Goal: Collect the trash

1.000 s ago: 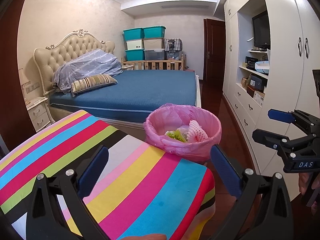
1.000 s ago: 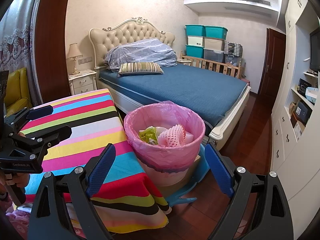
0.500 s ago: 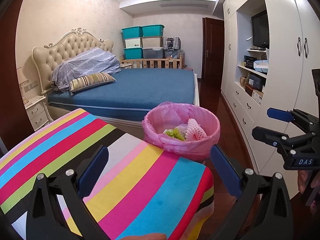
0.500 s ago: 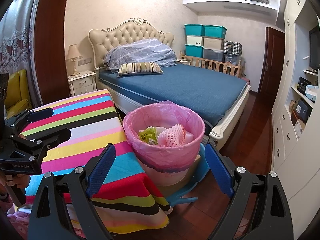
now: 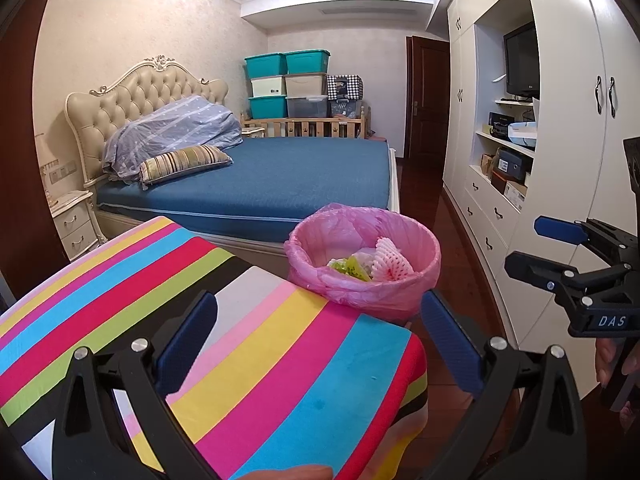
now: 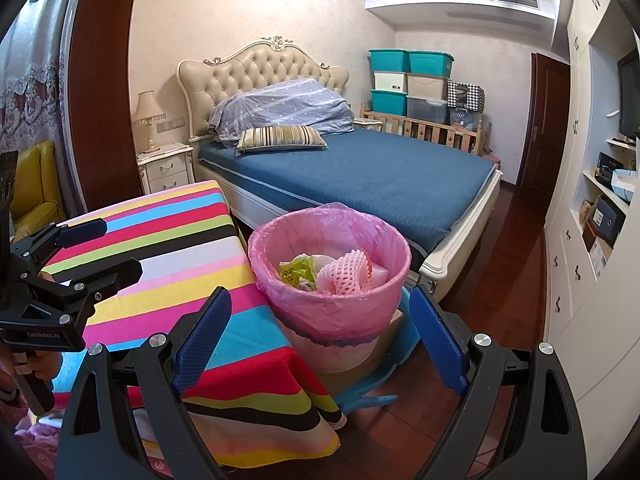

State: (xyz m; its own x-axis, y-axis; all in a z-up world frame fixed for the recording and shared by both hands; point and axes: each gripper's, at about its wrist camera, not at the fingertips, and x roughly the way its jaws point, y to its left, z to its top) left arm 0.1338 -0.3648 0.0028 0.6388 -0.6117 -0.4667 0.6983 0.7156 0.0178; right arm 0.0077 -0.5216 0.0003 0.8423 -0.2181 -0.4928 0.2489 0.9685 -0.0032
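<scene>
From your left wrist, your left gripper [image 5: 316, 344] hangs over the striped bench [image 5: 248, 344] with its jaws wide apart and nothing between them; the pink-lined trash bin [image 5: 404, 296] stands just past the bench's far corner, holding a pink foam fruit net [image 5: 390, 266] and a green wrapper [image 5: 352, 270]. Your right gripper [image 5: 528, 246] shows at the right edge, jaws apart. From your right wrist, your right gripper [image 6: 320, 336] frames that bin [image 6: 332, 304], jaws spread and empty, with the bin between the bench [image 6: 168, 256] and the blue bed [image 6: 380, 176].
</scene>
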